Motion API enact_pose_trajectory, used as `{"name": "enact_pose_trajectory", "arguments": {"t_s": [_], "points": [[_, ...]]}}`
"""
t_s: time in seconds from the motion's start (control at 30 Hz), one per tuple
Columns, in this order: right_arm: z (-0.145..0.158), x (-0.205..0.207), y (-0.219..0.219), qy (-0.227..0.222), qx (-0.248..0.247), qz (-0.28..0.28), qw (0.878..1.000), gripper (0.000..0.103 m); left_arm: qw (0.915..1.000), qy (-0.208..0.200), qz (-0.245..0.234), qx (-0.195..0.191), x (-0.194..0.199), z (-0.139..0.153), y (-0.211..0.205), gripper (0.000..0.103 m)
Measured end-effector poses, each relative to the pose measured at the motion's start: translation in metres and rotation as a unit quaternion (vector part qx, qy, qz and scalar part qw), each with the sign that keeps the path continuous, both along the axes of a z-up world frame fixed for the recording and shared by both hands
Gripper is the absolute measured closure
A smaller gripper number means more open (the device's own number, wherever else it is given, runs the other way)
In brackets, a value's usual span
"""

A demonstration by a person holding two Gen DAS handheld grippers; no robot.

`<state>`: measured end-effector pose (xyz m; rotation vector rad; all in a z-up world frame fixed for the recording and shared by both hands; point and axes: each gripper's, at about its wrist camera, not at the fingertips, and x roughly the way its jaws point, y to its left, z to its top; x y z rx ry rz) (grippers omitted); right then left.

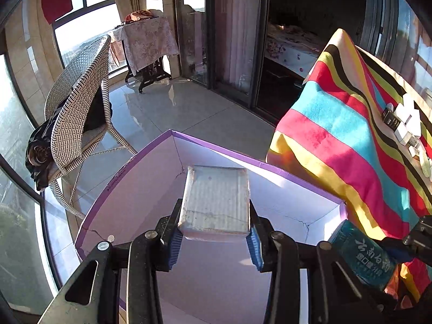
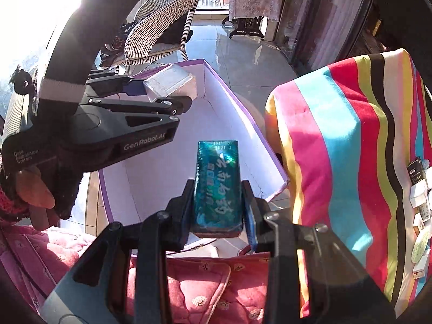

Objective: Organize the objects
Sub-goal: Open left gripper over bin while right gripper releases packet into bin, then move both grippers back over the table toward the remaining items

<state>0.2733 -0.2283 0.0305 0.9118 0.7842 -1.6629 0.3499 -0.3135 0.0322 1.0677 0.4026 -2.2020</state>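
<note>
My left gripper (image 1: 214, 232) is shut on a white box wrapped in clear film (image 1: 216, 202), held over the open purple-edged cardboard box (image 1: 135, 189) with white inner walls. The same left gripper (image 2: 170, 91) and white box (image 2: 168, 82) show in the right wrist view, over the box's far corner. My right gripper (image 2: 218, 202) is shut on a teal box with white lettering (image 2: 217, 186), above the purple box's (image 2: 243, 124) near end. That teal box (image 1: 363, 253) also appears at the lower right of the left wrist view.
A table under a striped multicoloured cloth (image 1: 345, 140) stands to the right, with several small boxes (image 1: 405, 124) on top. A wicker chair (image 1: 81, 124) with dark clothes is at the left on the tiled floor. Pink quilted fabric (image 2: 202, 283) lies below the right gripper.
</note>
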Motion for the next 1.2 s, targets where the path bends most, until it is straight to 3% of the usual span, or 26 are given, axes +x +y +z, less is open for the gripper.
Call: {"name": "enact_pose_trajectory", "arguments": {"t_s": [0.17,0.33,0.4,0.47,0.67,0.8,0.9,1.0,1.13,1.2], "points": [[-0.012,0.022,-0.017,-0.012,0.000,0.040,0.999,0.066,0.9988,-0.007,0.047,-0.007,0.016,-0.004,-0.023,0.061],[-0.014,0.022,-0.019,-0.014,-0.004,0.037,0.999,0.066,0.9979,-0.004,0.065,-0.007,0.023,-0.007,-0.029,0.058],[-0.013,0.019,-0.018,-0.012,-0.009,0.027,1.000,0.056,0.9975,-0.003,0.071,-0.001,0.023,-0.008,-0.032,0.035],[-0.013,0.014,-0.020,-0.012,-0.016,0.016,1.000,0.030,0.9975,0.001,0.070,0.004,0.021,-0.008,-0.032,0.021],[-0.003,-0.009,0.001,-0.025,-0.043,-0.028,0.998,0.028,0.9988,0.004,0.049,0.002,0.010,-0.007,-0.021,0.019],[0.008,-0.045,0.035,-0.012,-0.060,-0.103,0.993,0.026,0.9988,0.036,0.011,0.032,-0.009,0.000,-0.002,0.019],[0.014,-0.087,0.076,-0.010,-0.064,-0.193,0.979,0.026,0.9963,0.046,-0.056,0.047,-0.043,0.005,0.029,0.019],[0.016,-0.130,0.131,-0.005,-0.069,-0.288,0.955,0.025,0.9881,0.034,-0.141,0.051,-0.091,0.006,0.077,0.019],[0.008,-0.182,0.215,-0.010,-0.077,-0.407,0.910,0.022,0.9618,0.018,-0.256,0.096,-0.166,0.002,0.146,0.019],[0.003,-0.207,0.258,-0.010,-0.072,-0.461,0.885,0.022,0.9498,0.023,-0.296,0.100,-0.205,0.000,0.179,0.019]]}}
